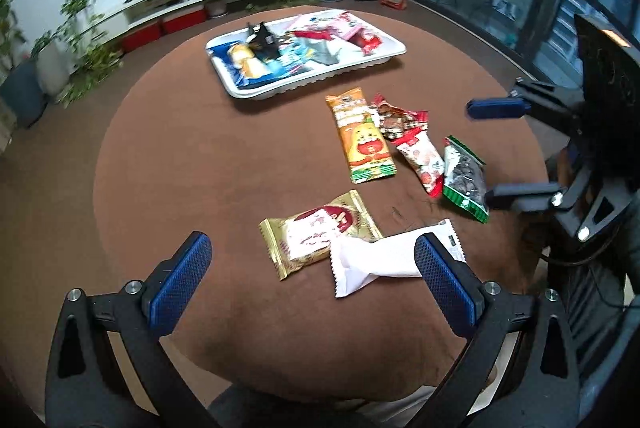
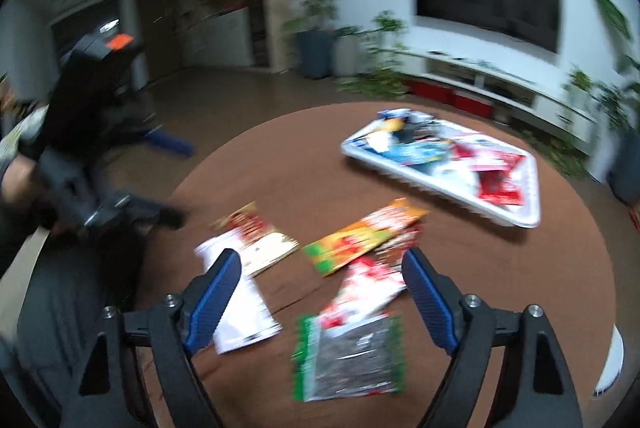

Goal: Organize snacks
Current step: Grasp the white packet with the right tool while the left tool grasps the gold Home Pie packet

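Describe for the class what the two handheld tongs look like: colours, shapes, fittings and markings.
Both match. The left tongs have two black angular arms with triangular cut-outs, silver bolts at the pivots, and flat blue pads with a fine mesh texture. The right tongs are built the same. Each carries a bulky black body behind; the left one's shows an orange patch. No cables are clearly visible.

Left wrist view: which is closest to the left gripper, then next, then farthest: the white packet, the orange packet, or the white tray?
From the left gripper:
1. White packet, right beside its right-hand finger.
2. Orange packet, mid-table, further up.
3. White tray, at the table's far side, full of snacks.
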The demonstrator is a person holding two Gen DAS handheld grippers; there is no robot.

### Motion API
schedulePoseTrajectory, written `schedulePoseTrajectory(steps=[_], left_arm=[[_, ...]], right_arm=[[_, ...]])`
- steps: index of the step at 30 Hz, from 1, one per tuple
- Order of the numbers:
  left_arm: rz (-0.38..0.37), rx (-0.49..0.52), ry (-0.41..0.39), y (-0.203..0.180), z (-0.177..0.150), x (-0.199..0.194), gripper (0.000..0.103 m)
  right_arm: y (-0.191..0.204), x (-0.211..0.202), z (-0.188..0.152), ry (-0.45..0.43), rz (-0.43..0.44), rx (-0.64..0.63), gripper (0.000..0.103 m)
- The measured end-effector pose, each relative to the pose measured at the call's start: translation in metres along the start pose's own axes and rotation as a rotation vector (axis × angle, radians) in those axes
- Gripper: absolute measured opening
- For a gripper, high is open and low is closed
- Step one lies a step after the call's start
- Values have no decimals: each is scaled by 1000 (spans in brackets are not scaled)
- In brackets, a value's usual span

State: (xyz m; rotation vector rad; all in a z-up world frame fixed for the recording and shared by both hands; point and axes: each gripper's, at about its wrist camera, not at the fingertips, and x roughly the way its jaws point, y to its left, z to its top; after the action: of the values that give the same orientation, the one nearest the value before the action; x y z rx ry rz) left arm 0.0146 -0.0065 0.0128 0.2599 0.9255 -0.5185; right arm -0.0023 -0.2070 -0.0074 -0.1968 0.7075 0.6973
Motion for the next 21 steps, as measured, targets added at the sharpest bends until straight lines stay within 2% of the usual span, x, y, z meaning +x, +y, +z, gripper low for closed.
schedulePoseTrajectory(steps=[5, 8, 13, 17, 20, 21], left_arm=[[-31, 103, 5, 2, 7, 4, 103], [-19, 138, 24, 8, 8, 6, 102], [-57, 173, 27, 17, 11, 12, 103], [-99, 263, 55, 11, 12, 24, 103], [-85, 333, 96, 8, 14, 36, 103], [-88, 354, 106, 7, 15, 40, 102]], right_arm=[[17, 16, 1, 62, 77, -43, 80], [38, 31, 2, 119, 145, -126, 71], [52, 68, -1, 260, 153, -185, 63], [54, 89, -9, 339, 151, -188, 50], [52, 88, -9, 340, 164, -175, 41], [49, 87, -9, 344, 169, -166, 35]])
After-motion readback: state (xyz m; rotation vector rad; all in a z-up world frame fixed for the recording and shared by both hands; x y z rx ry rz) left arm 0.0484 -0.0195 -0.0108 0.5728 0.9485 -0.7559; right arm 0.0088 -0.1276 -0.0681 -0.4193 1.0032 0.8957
